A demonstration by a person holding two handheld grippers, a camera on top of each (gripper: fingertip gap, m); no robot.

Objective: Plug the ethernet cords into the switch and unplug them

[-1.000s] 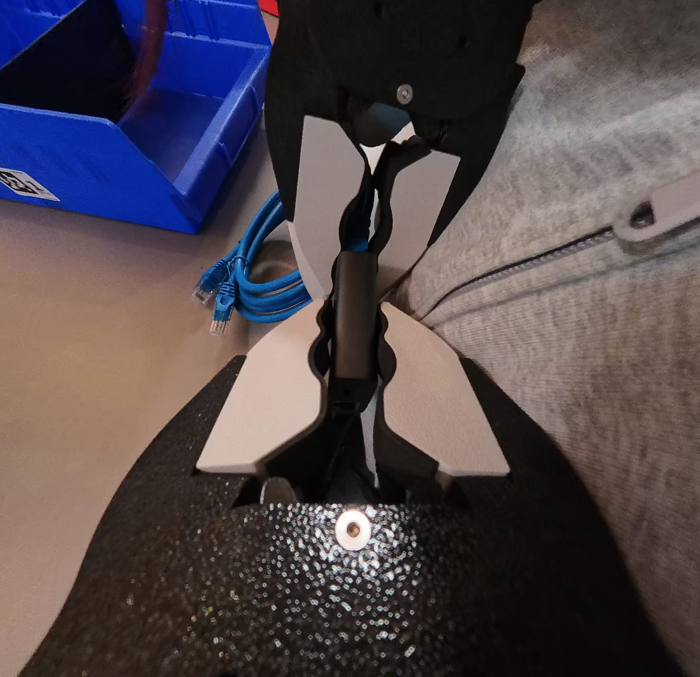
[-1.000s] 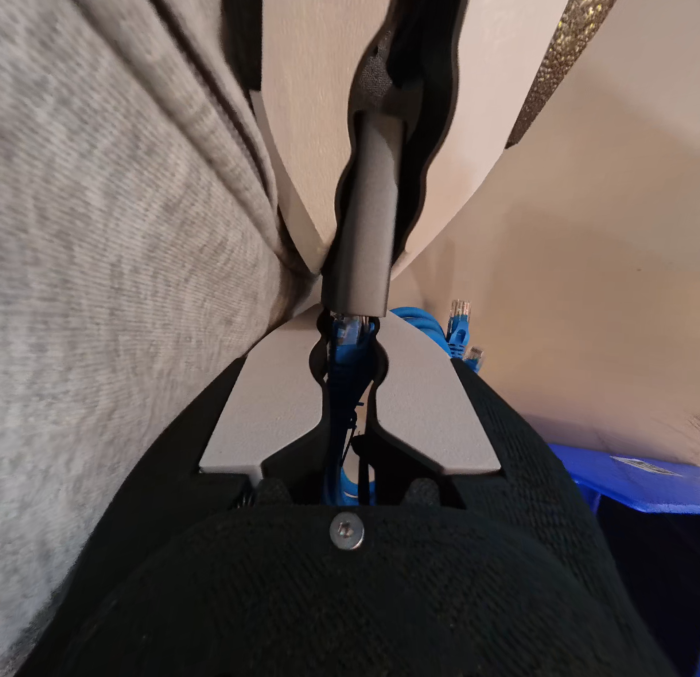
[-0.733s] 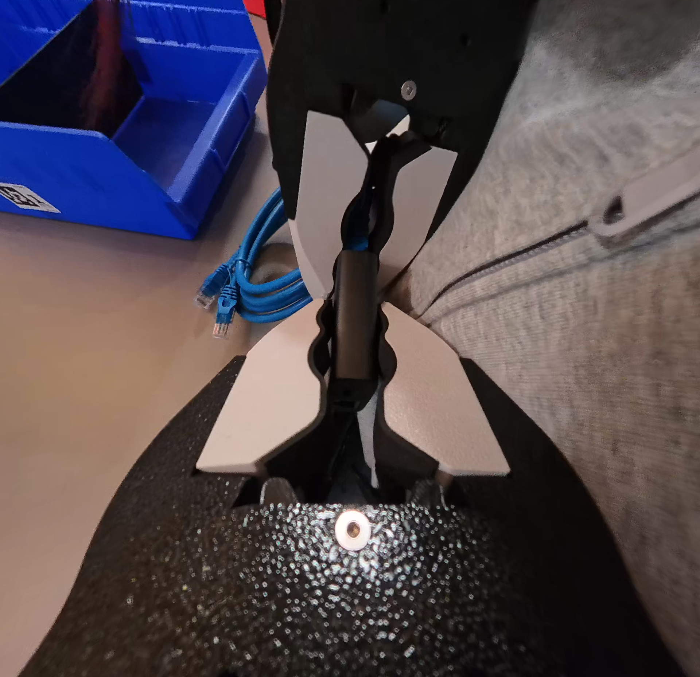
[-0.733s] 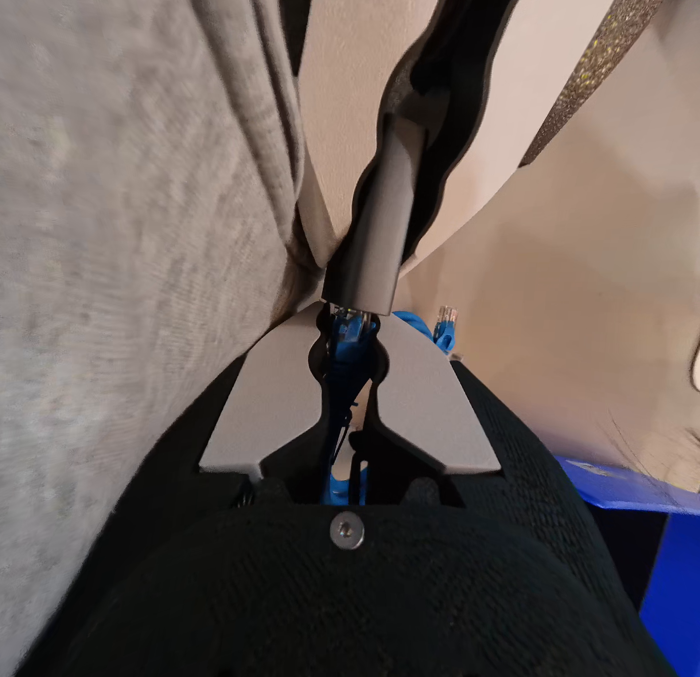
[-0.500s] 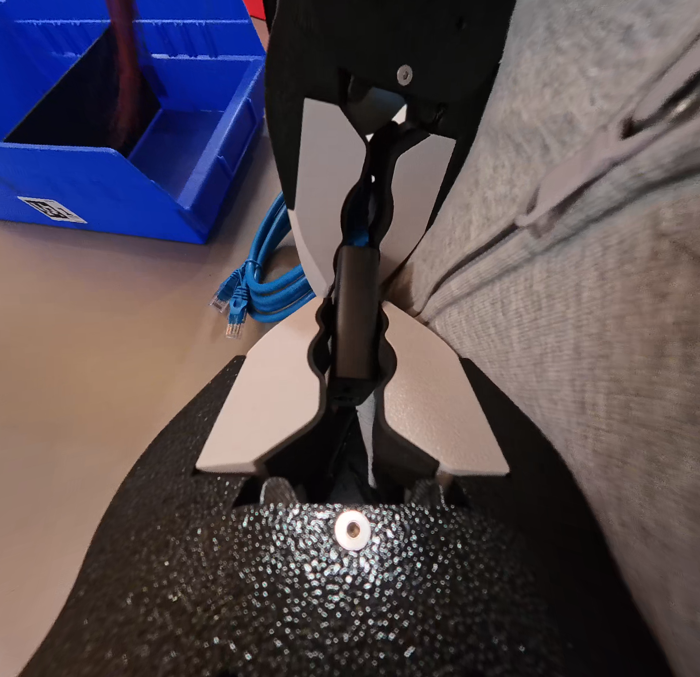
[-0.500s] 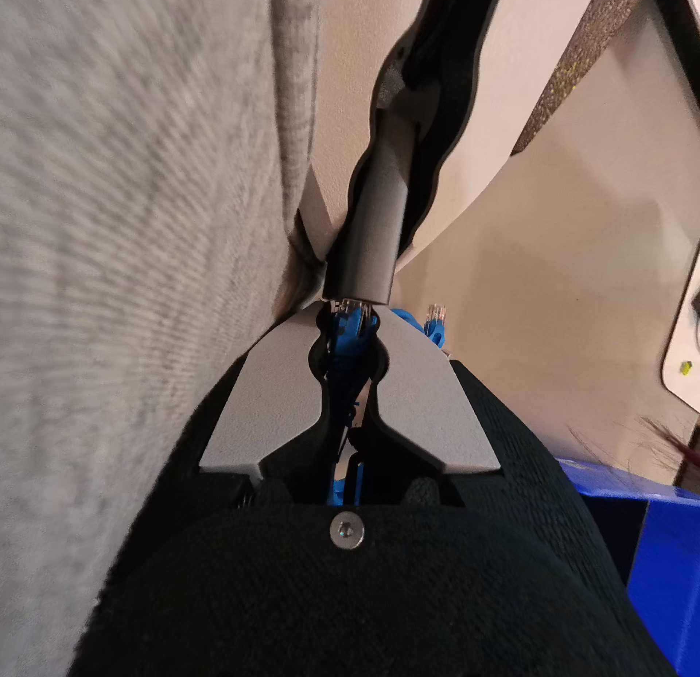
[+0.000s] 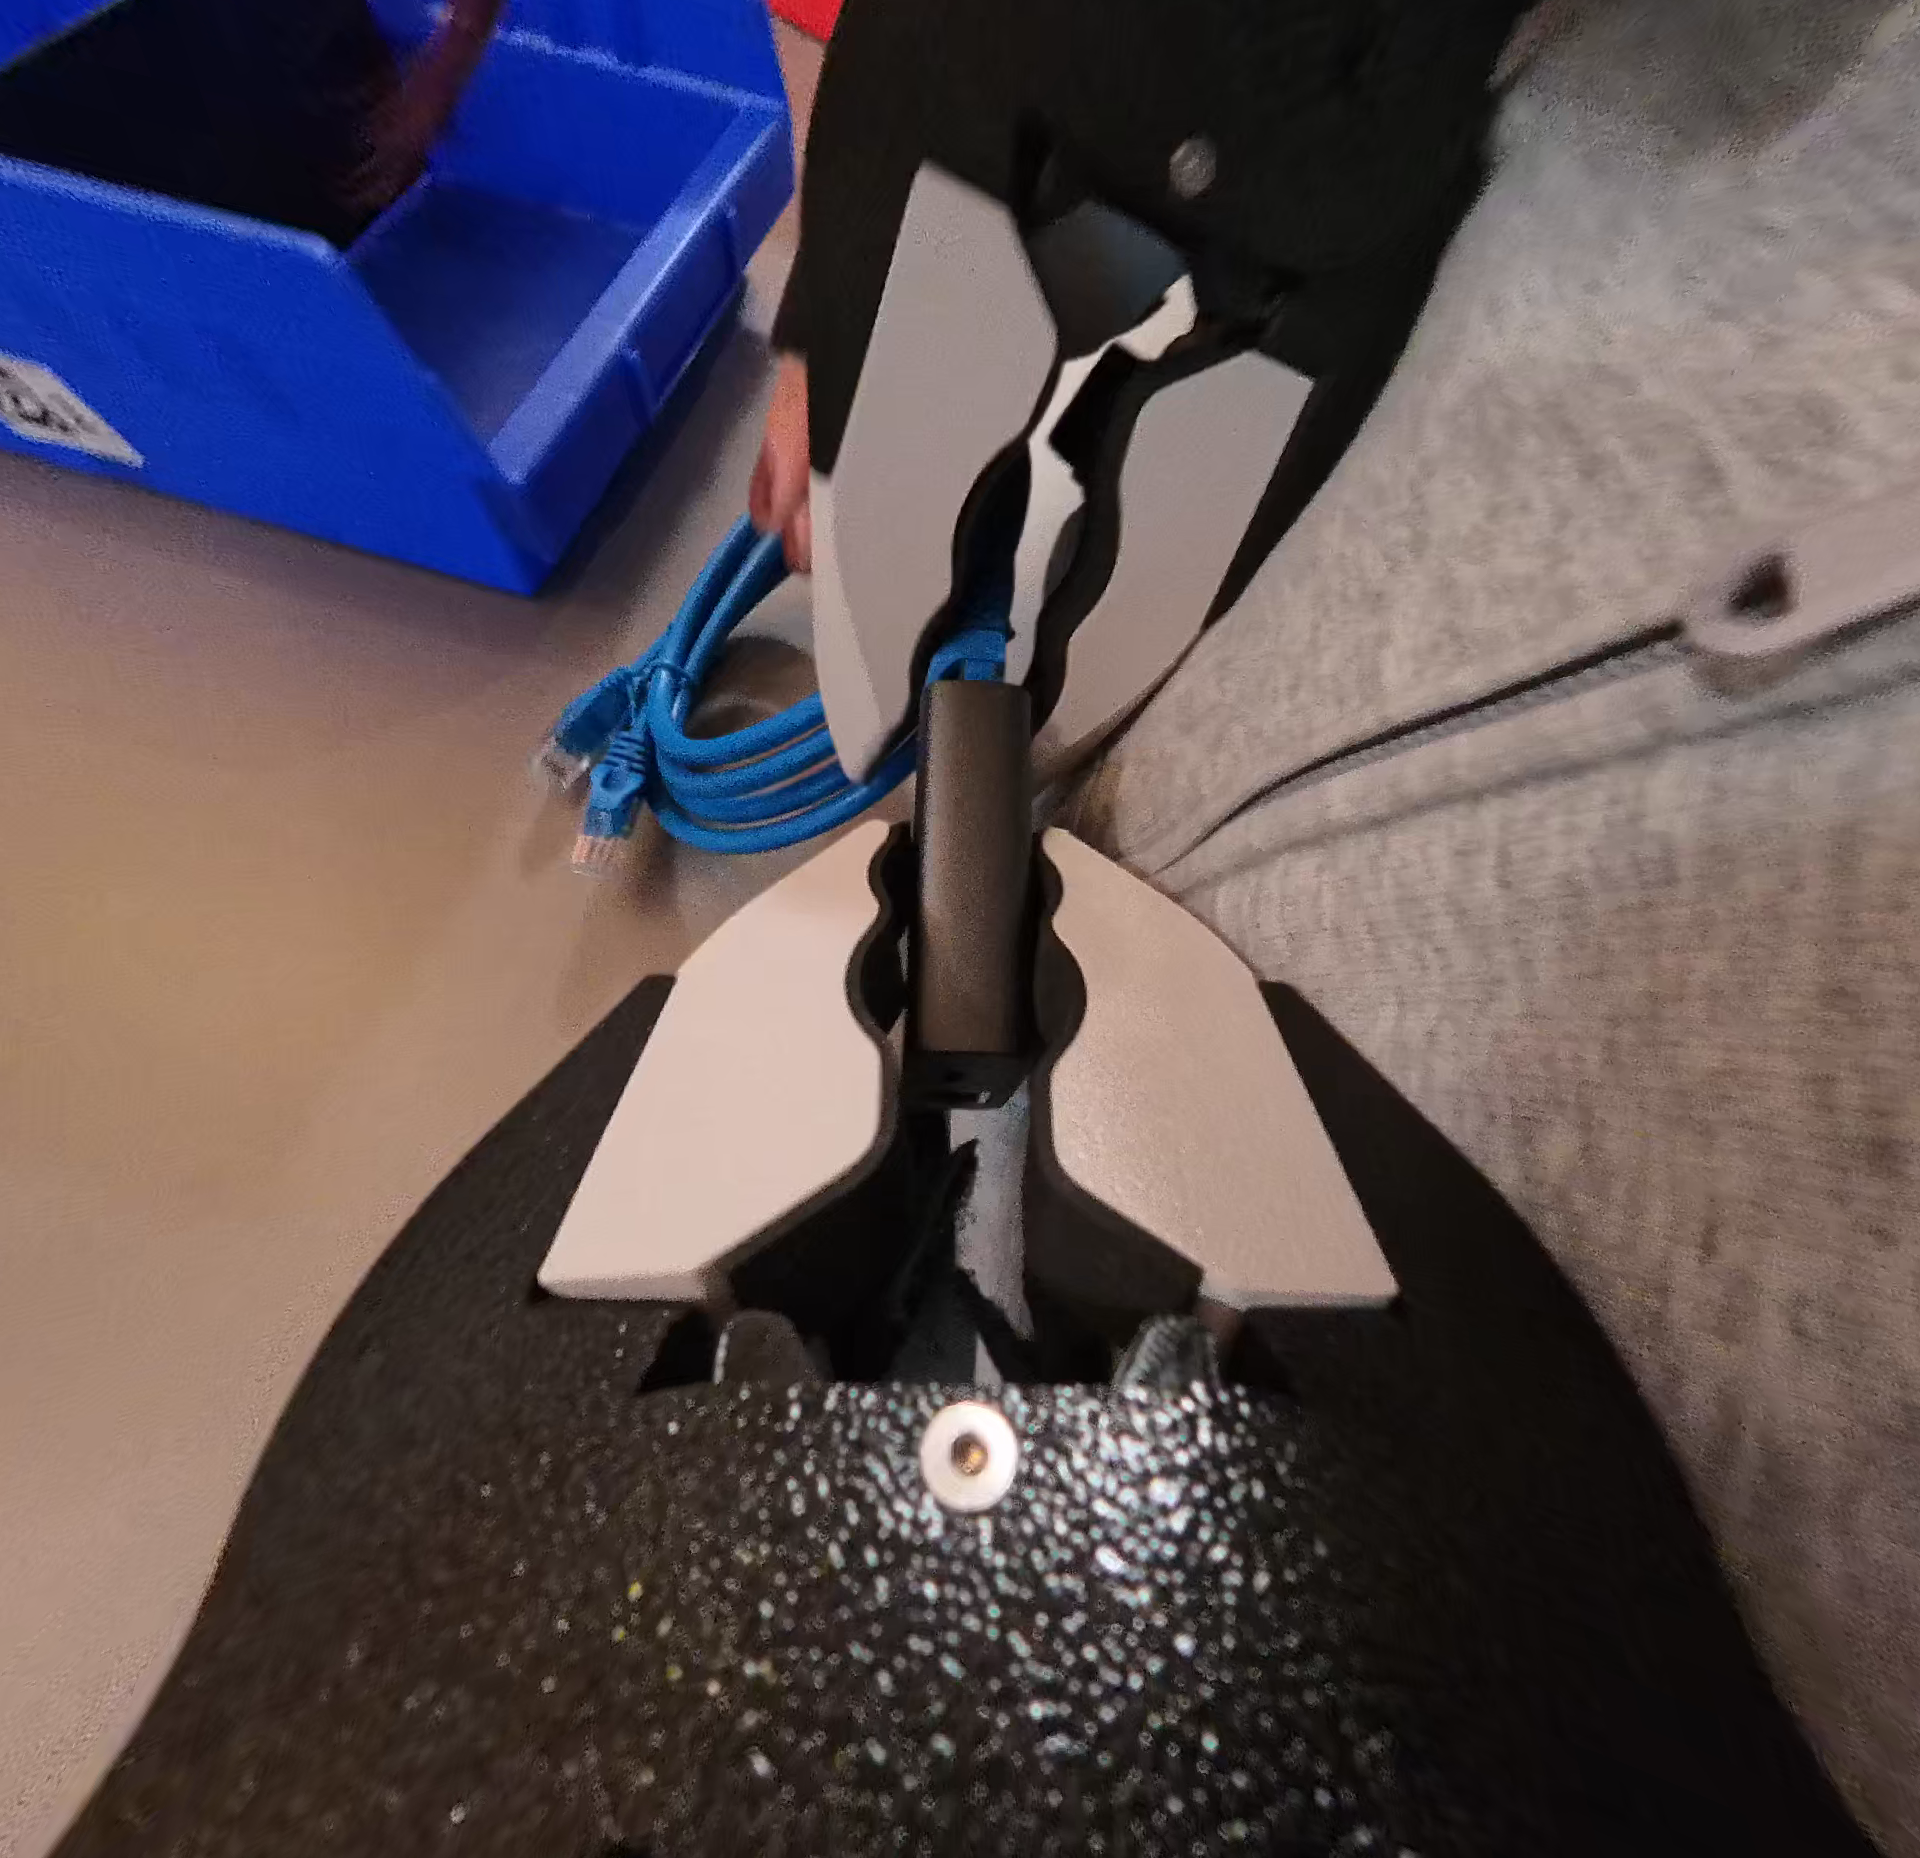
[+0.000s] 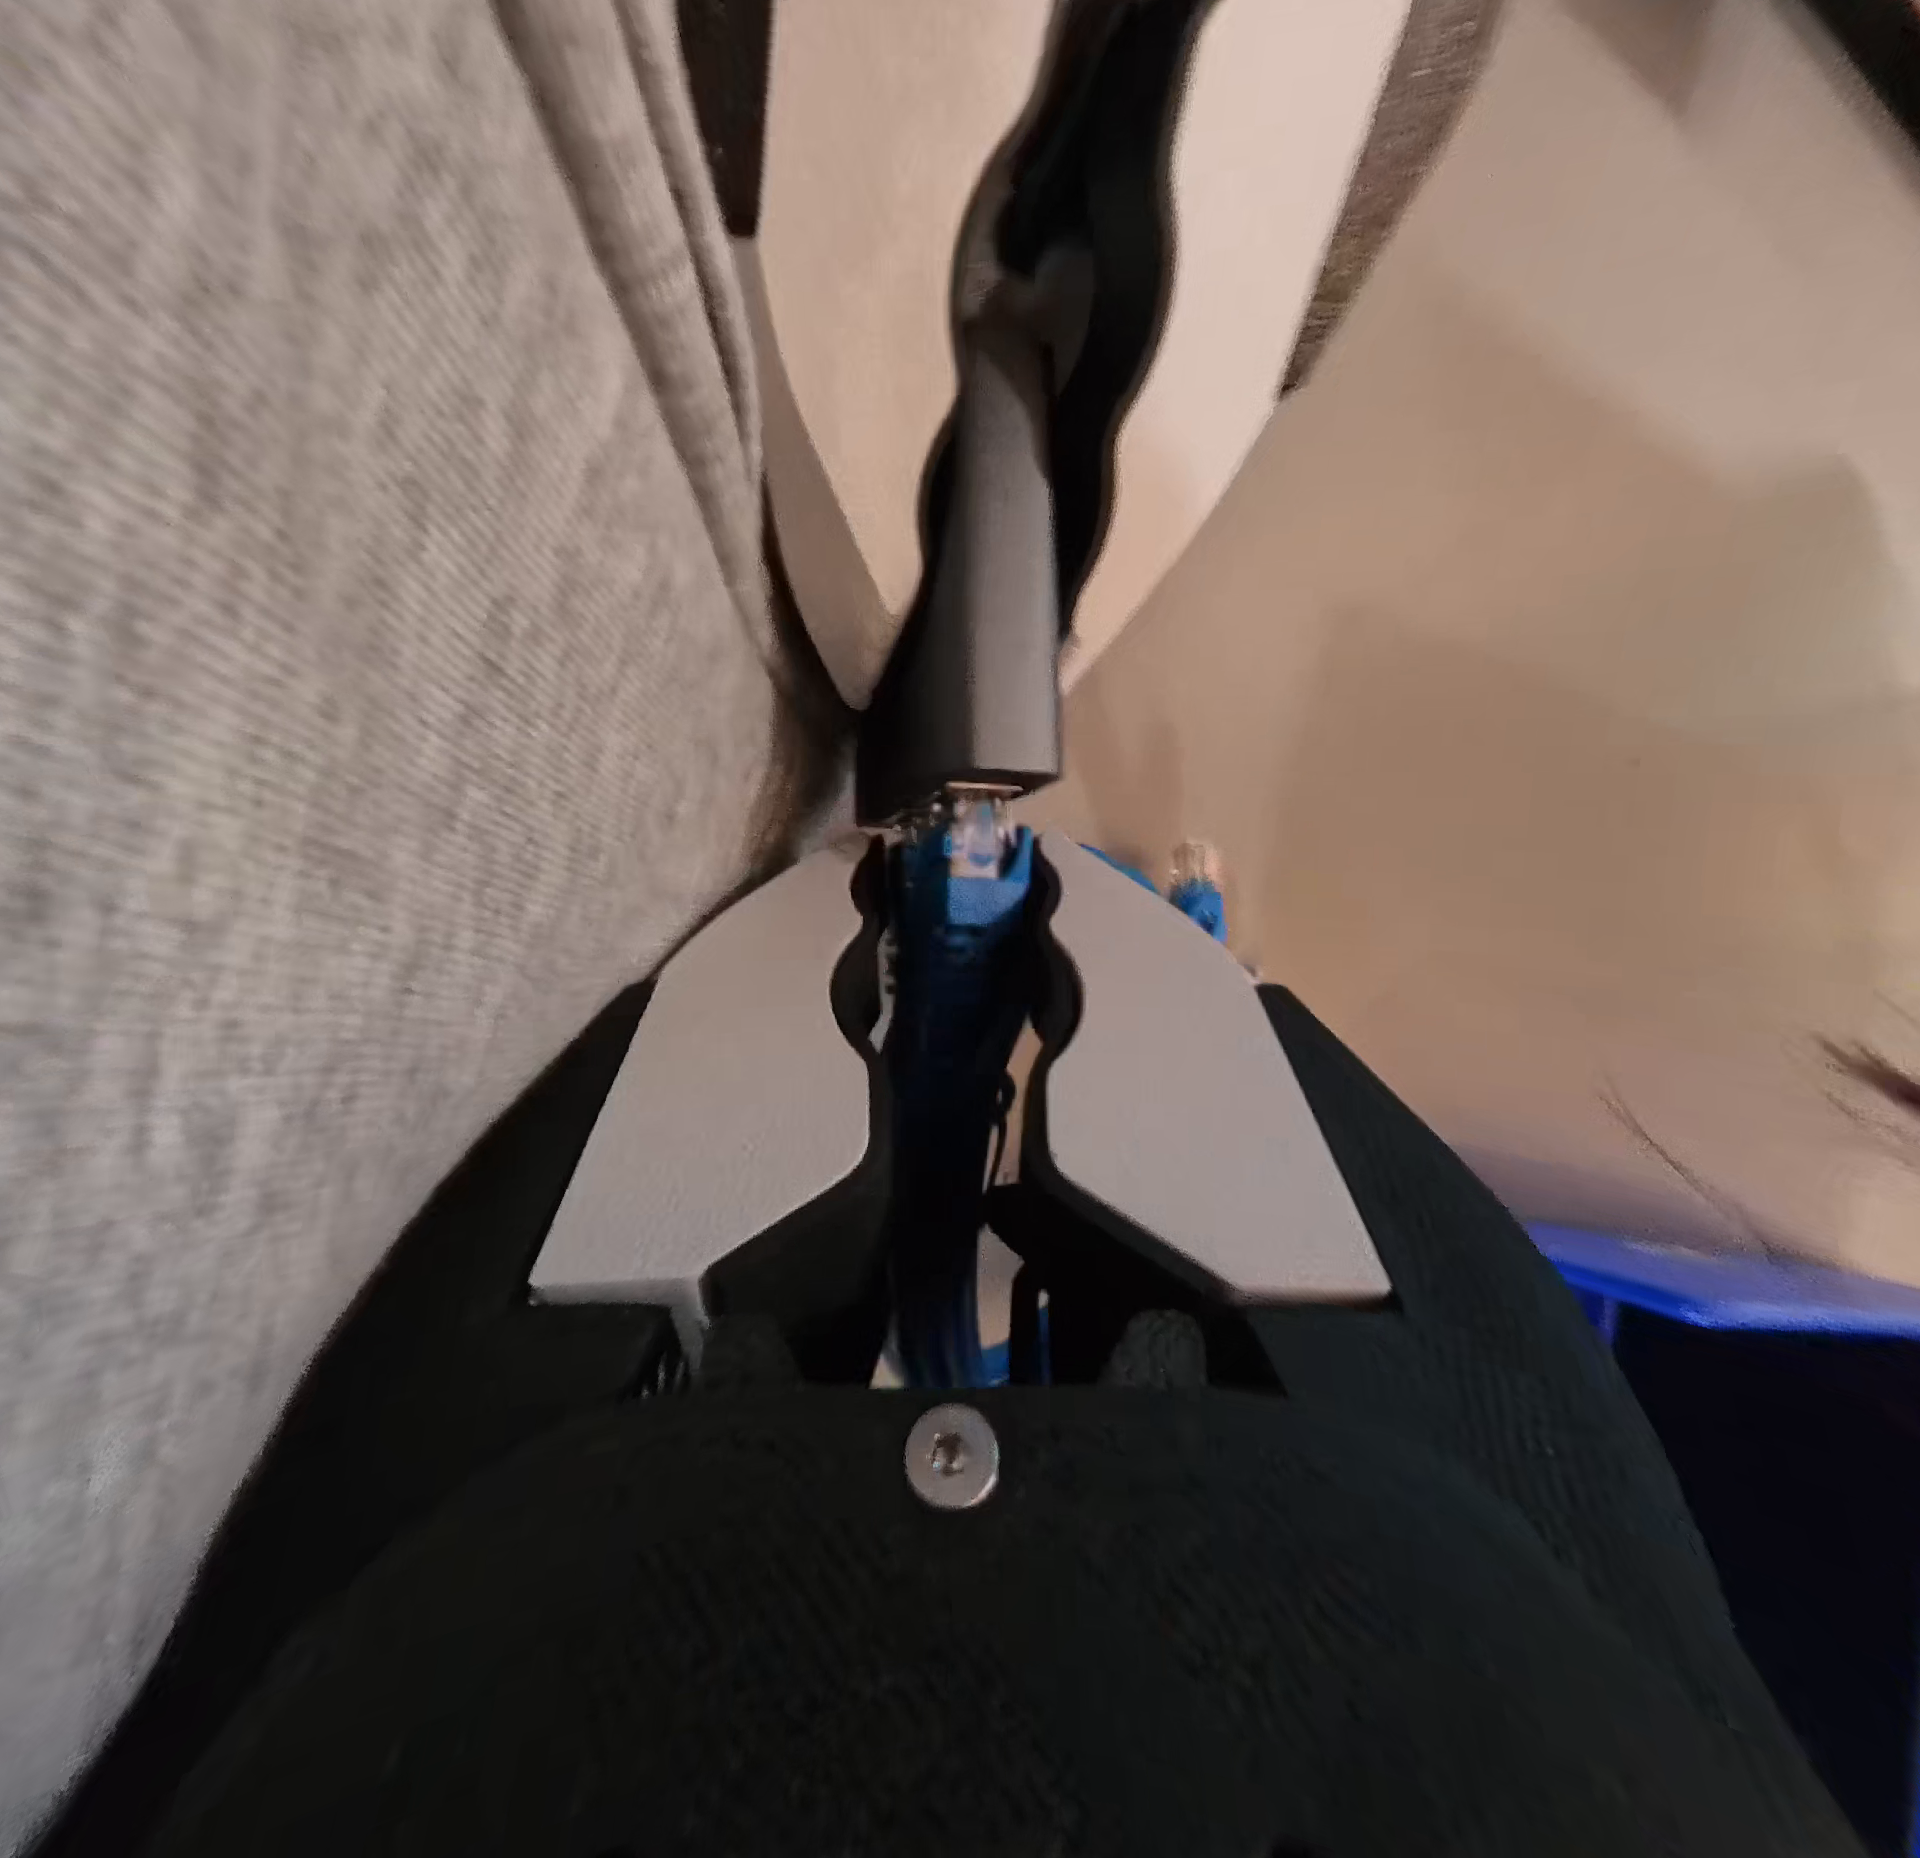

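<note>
My left gripper (image 7: pixel 968 852) is shut on a thin black switch (image 7: pixel 971 852), held edge-on and pointing forward. My right gripper (image 8: pixel 961 873) is shut on a blue ethernet plug (image 8: pixel 982 878). The plug's clear tip sits at the port edge of the switch (image 8: pixel 987 645). I cannot tell how deep the tip reaches. The two grippers face each other, tip to tip. In the left wrist view the right gripper (image 7: pixel 1023 520) shows beyond the switch with the blue plug (image 7: pixel 971 655) in it. A bundle of blue ethernet cable (image 7: pixel 727 759) with loose plugs lies on the table (image 7: pixel 260 873).
A blue bin (image 7: pixel 364 250) stands at the back left. A person's grey zipped garment (image 7: pixel 1558 769) fills the right of the left wrist view and the left of the right wrist view (image 8: pixel 312 665). A loose blue plug (image 8: pixel 1200 889) lies just right of my right fingers. Only a small space, under 4 cm, lies between the two pairs of fingers.
Both grippers have kept their grip. The right gripper has drawn back slightly, so more of the blue plug shows between it and the switch. The views have shifted a little.
</note>
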